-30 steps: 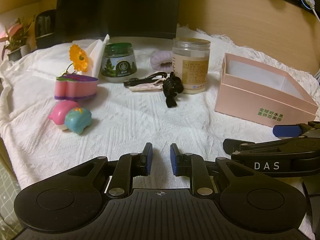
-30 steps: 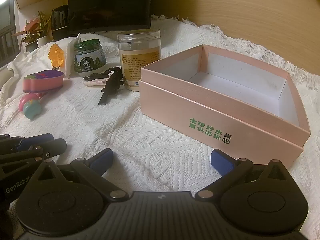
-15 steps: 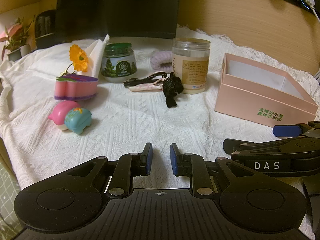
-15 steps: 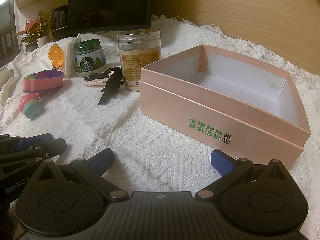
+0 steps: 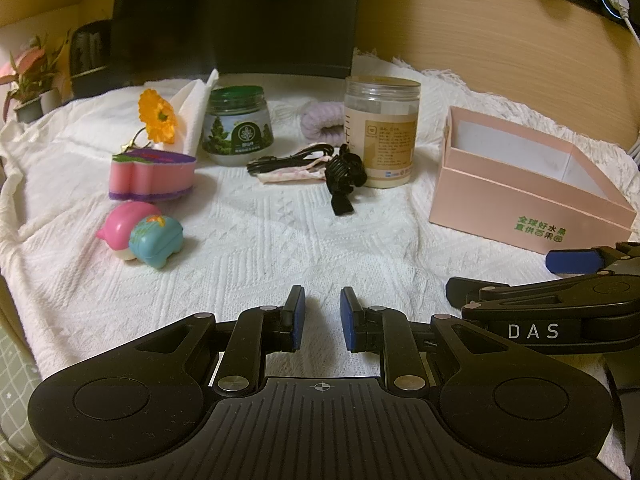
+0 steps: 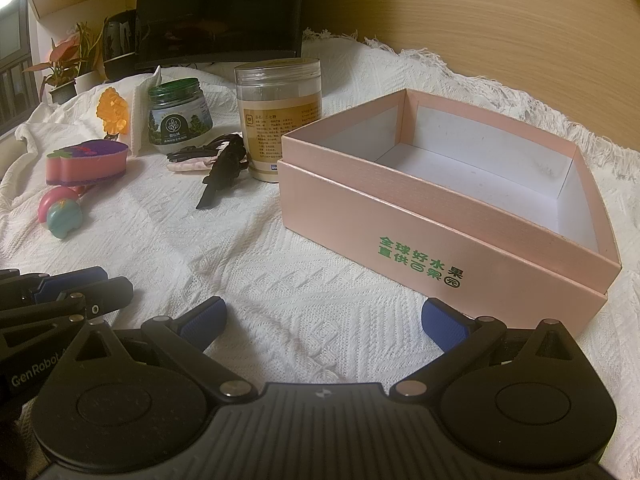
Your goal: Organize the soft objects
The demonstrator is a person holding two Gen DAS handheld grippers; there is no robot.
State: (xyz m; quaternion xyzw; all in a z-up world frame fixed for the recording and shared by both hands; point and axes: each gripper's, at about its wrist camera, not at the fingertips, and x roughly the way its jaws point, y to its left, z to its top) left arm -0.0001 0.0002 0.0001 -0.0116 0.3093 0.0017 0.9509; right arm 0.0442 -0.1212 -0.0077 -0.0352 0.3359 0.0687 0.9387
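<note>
Here, left tongs (image 5: 322,316) narrow and empty, right tongs (image 6: 324,320) wide beside pink box (image 6: 432,248).

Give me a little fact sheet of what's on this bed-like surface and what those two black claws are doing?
surface: white knitted cloth
container: pink box, open, nothing visible inside
soft toys: pink squishy touching teal squishy; pink-and-purple sponge behind them
jars: green-lidded jar, tall clear jar
other items: black hair clip, orange flower, lilac scrunchie
left gripper: narrow gap, holding nothing
right gripper: wide open, holding nothing
</note>
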